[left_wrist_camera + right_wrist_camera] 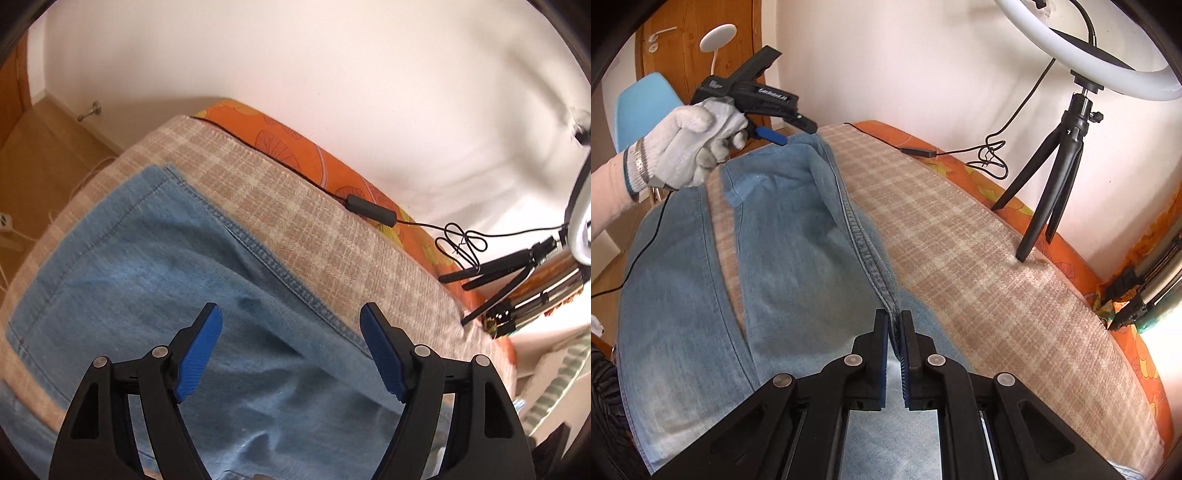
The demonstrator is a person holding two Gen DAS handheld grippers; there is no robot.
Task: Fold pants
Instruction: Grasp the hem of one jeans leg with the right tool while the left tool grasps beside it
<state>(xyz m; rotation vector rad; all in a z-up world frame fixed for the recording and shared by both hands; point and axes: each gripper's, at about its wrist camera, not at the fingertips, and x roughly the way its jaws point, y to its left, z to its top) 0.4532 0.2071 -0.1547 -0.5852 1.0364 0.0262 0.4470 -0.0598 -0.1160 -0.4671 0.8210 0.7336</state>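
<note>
Home bedroom: bed with plaid blanket (979, 236) over orange floral sheet (1137, 354); wooden door (701, 55) at 11 o'clock, blue chair (639, 103) at 10 o'clock.

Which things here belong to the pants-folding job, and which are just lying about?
Job: blue jeans; right gripper, shut on their seam; left gripper, open above them.

Lying about: ring light, tripod, black cable, blue chair.

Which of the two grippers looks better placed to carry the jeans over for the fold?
Probably the right gripper: its jaws are closed on the thick side seam of the light blue denim pants. The left gripper hangs open above the fabric, holding nothing.
</note>
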